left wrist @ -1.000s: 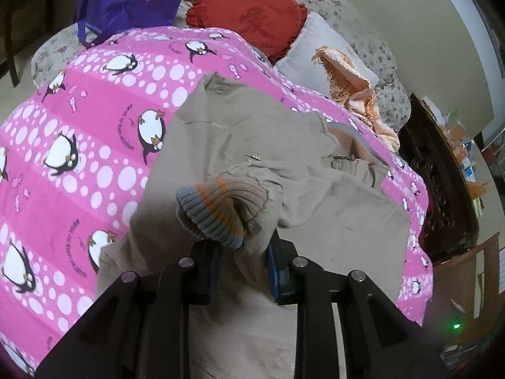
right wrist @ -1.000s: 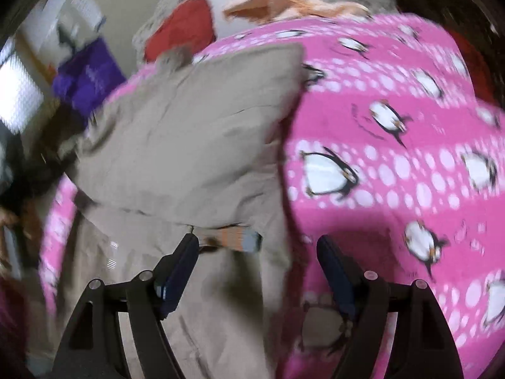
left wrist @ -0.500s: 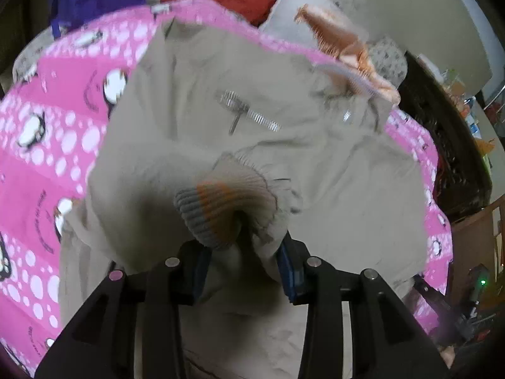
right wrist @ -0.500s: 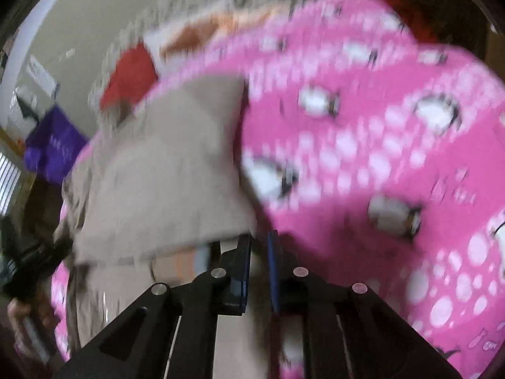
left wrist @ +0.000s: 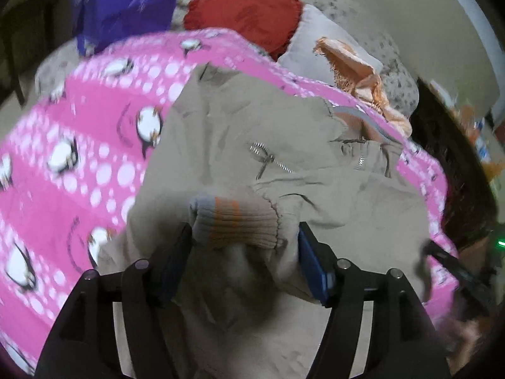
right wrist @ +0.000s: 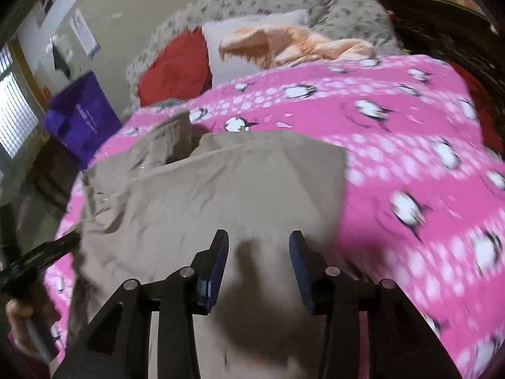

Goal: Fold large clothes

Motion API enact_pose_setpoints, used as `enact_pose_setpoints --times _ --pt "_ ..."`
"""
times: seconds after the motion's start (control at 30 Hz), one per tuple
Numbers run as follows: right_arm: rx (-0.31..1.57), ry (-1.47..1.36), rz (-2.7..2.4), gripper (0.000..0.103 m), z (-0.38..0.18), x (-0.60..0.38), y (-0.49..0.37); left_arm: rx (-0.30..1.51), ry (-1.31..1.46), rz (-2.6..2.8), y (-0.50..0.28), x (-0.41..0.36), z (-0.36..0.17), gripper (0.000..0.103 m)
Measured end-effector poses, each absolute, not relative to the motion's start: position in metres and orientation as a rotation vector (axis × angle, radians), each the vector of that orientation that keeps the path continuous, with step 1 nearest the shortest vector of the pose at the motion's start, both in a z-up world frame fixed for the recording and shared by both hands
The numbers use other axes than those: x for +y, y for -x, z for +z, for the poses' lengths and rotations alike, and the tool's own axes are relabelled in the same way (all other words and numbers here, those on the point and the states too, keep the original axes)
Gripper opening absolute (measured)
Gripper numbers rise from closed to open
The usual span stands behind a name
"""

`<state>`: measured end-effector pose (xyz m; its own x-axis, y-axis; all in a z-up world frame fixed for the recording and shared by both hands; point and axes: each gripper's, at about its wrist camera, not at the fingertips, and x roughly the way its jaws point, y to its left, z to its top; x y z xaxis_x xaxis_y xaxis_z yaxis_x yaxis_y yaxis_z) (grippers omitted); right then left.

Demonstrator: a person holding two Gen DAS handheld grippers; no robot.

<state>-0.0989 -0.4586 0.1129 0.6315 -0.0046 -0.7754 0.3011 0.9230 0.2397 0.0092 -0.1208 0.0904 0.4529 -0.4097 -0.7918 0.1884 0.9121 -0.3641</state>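
since a second ago our left tongs [left wrist: 244, 246] are opening off the ribbed cuff [left wrist: 235, 222], now lying between them on the khaki jacket [left wrist: 240, 132]; our right tongs [right wrist: 258, 252] are opening, empty, above the folded panel.

left wrist: close, steeply down | right wrist: same | shared: jacket [left wrist: 240, 145], blanket [right wrist: 394, 145]

Jacket [left wrist: 240, 132] lies on blanket [left wrist: 79, 170]; its cuff [left wrist: 240, 221] lies folded onto its body. Behind the blanket: cushion [left wrist: 249, 15], pillow [left wrist: 318, 41], bag [left wrist: 123, 3] left of cushion.
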Motion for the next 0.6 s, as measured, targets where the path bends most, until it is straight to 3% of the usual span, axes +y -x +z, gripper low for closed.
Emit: enact_pose_setpoints --times 0.13,0.27,0.4,0.6 --pt "0.973 -0.281 -0.246 0.042 0.08 -0.473 0.053 1.041 0.204 -0.371 0.002 -0.11 0.091 0.071" --pt "0.981 -0.208 -0.251 0.043 0.089 -0.463 0.061 0.967 0.19 -0.329 0.008 -0.102 0.111 0.071" --pt "0.946 -0.269 -0.167 0.061 0.112 -0.456 0.096 0.944 0.233 -0.387 0.006 -0.107 0.118 0.08" --pt "1.008 -0.211 -0.188 0.06 0.103 -0.441 0.132 1.008 0.093 -0.375 -0.005 -0.155 0.083 0.08"
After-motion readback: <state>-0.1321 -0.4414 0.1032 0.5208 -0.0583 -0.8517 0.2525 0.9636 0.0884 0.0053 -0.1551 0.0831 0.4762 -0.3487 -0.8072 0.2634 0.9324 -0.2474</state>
